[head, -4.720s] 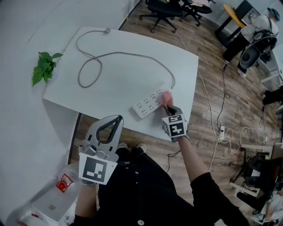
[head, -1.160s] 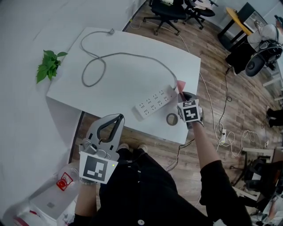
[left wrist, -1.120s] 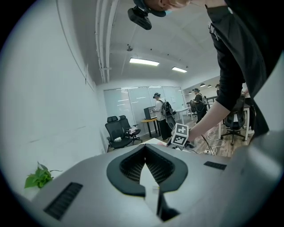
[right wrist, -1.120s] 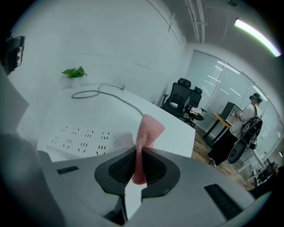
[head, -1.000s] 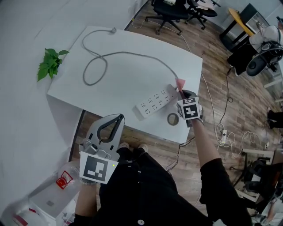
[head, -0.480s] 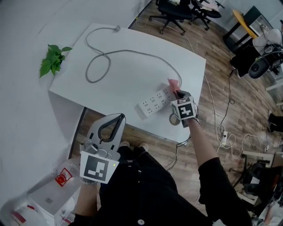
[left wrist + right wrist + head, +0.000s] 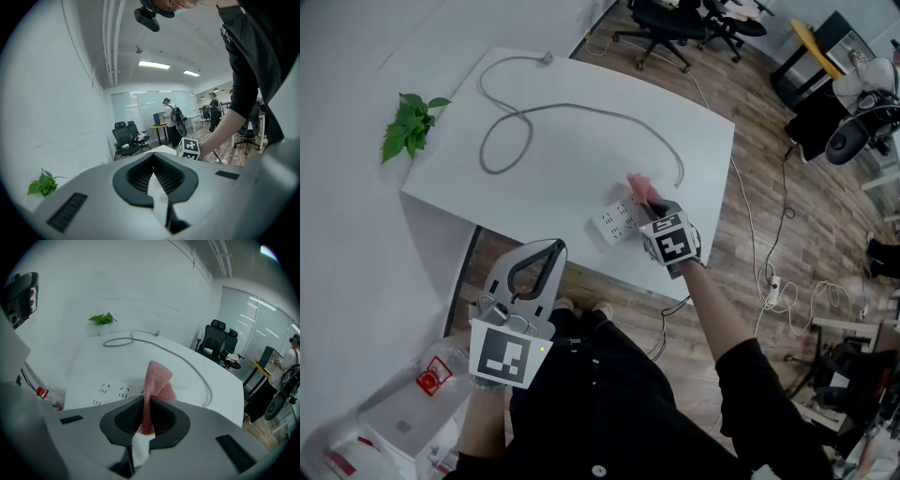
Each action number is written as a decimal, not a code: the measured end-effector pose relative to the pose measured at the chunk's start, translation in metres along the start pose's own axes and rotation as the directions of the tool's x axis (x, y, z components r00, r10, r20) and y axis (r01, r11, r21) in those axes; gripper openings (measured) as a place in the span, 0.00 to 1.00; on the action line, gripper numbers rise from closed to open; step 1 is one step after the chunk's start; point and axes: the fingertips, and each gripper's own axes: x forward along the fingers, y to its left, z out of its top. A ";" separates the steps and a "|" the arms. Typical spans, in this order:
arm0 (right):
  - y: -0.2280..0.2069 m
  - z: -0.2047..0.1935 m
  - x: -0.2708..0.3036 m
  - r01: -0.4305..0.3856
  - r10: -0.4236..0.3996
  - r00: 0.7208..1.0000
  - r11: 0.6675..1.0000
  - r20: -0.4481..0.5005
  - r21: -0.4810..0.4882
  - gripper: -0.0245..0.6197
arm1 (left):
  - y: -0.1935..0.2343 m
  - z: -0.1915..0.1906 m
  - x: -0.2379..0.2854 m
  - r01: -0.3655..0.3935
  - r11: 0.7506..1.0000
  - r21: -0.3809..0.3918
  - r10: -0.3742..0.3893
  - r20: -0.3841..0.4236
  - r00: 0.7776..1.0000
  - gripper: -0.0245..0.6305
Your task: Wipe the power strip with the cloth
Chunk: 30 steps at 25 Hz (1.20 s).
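Note:
The white power strip (image 7: pixel 614 221) lies near the front edge of the white table (image 7: pixel 572 164); its right part is hidden under my right gripper (image 7: pixel 645 202). That gripper is shut on a pink cloth (image 7: pixel 638 188), which rests on the strip's top. In the right gripper view the cloth (image 7: pixel 156 380) stands up from between the jaws, with the strip's sockets (image 7: pixel 110 392) just to its left. My left gripper (image 7: pixel 546 253) is shut and empty, held off the table's front edge near my body. The left gripper view shows its jaws closed on nothing (image 7: pixel 157 174).
The strip's grey cable (image 7: pixel 581 114) loops across the table to its plug at the far edge. A green plant (image 7: pixel 408 136) sits at the left against the wall. Office chairs (image 7: pixel 661 19) stand beyond the table. Loose cables (image 7: pixel 769 272) lie on the wooden floor at the right.
My right gripper has slid the cloth leftward along the power strip, from its cable end toward the middle. A tape roll seen by the strip is now hidden. The left gripper has not moved.

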 end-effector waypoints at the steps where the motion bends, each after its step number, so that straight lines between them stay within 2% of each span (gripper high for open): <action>1: 0.007 0.002 0.000 -0.014 0.014 1.000 1.000 0.002 -0.004 0.11 | -0.001 0.000 0.000 0.002 1.000 0.001 -0.002 -0.001 1.000 0.06; 19: 0.115 0.024 0.000 -0.216 0.220 0.975 0.970 0.024 -0.113 0.11 | 0.001 -0.002 -0.004 0.002 1.000 -0.004 -0.002 0.002 1.000 0.06; 24: 0.135 0.027 0.000 -0.251 0.256 0.967 0.953 0.010 -0.171 0.11 | 0.005 -0.002 -0.007 -0.006 1.000 -0.011 0.006 0.004 1.000 0.06; 30: 0.152 0.025 0.003 -0.277 0.280 0.960 0.946 -0.004 -0.171 0.11 | 0.008 -0.004 -0.011 0.001 1.000 -0.011 -0.001 0.011 1.000 0.06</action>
